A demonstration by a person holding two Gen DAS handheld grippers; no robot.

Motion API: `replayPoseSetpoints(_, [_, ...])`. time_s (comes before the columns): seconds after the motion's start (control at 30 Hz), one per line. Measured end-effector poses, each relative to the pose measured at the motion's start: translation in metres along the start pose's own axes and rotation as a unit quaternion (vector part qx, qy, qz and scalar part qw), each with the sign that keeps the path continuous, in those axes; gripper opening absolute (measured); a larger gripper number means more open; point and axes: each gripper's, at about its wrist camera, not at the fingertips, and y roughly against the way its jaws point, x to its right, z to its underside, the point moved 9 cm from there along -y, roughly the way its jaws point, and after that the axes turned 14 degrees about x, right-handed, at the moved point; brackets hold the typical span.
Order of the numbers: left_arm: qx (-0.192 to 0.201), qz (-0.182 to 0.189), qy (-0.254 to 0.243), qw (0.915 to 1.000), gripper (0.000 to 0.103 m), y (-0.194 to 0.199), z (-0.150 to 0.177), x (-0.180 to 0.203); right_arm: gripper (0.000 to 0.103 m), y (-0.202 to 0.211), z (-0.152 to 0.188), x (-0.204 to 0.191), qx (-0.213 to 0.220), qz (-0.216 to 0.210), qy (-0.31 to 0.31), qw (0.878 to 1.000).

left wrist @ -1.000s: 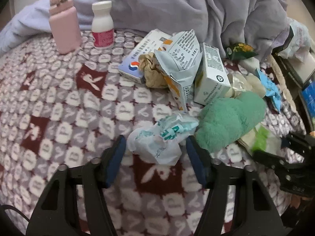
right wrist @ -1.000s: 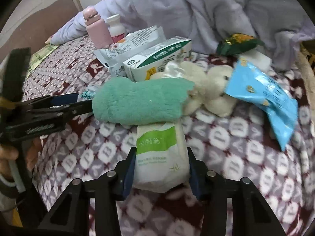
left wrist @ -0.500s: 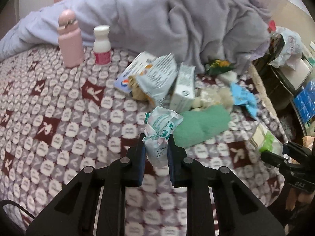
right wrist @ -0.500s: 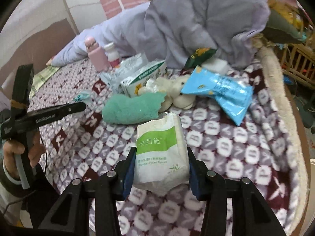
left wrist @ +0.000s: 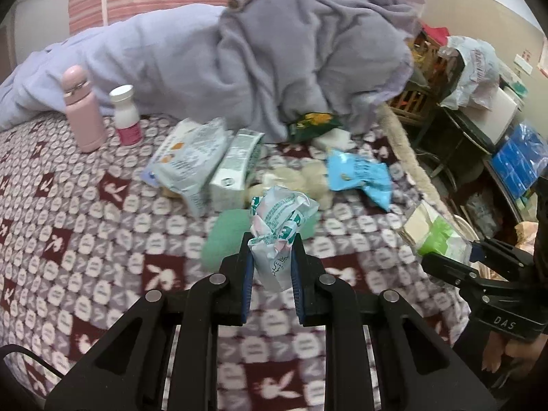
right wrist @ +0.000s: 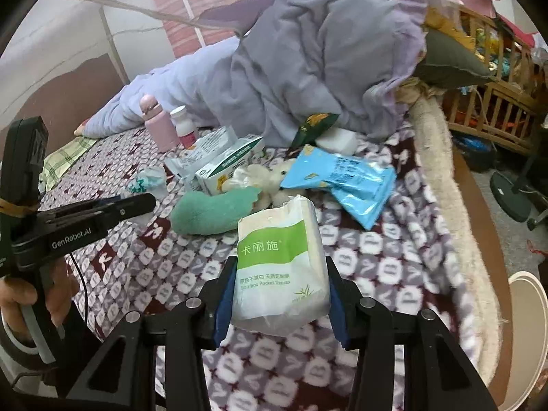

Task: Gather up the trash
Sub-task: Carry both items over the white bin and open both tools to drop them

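My left gripper point(left wrist: 271, 250) is shut on a crumpled white-and-green wrapper point(left wrist: 279, 226) and holds it above the patterned bed blanket point(left wrist: 85, 239). My right gripper point(right wrist: 279, 281) is shut on a green-and-white pocket tissue pack point(right wrist: 279, 260), also lifted off the bed; the pack shows in the left wrist view point(left wrist: 435, 236) too. On the blanket lie a blue snack bag point(right wrist: 339, 181), a white-green carton point(right wrist: 229, 164), a white printed pouch point(left wrist: 191, 161) and a dark green snack bag point(right wrist: 315, 125).
A green plush point(right wrist: 212, 212) and a cream plush toy point(right wrist: 263, 178) lie among the trash. A pink bottle point(left wrist: 84, 109) and a white bottle point(left wrist: 126, 116) stand at the back left. A lilac duvet point(left wrist: 274, 51) heaps behind. A cream round bin point(right wrist: 527, 335) stands right of the bed.
Both grippers have risen and pulled back from the bed, carrying the wrapper and the tissue pack. The left gripper closed on the wrapper during the first half second.
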Motion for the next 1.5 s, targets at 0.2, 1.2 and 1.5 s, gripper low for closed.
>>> replayPoseSetpoints(0.2, [0.001, 0.016, -0.017, 0.9997, 0.017, -0.005, -0.002, 0.034, 0.045, 0.015, -0.003, 0.022, 0.010, 0.014, -0.016, 1.000])
replayPoseSetpoints(1.2, [-0.023, 0.134, -0.104, 0.9852, 0.017, -0.047, 0.000, 0.233, 0.045, 0.105, 0.012, 0.179, 0.046, 0.124, -0.108, 0.985])
replayPoseSetpoints(1.5, [-0.038, 0.166, -0.123, 0.9776, 0.017, -0.060, 0.010, 0.289, 0.045, 0.135, 0.033, 0.236, 0.049, 0.167, -0.146, 0.974])
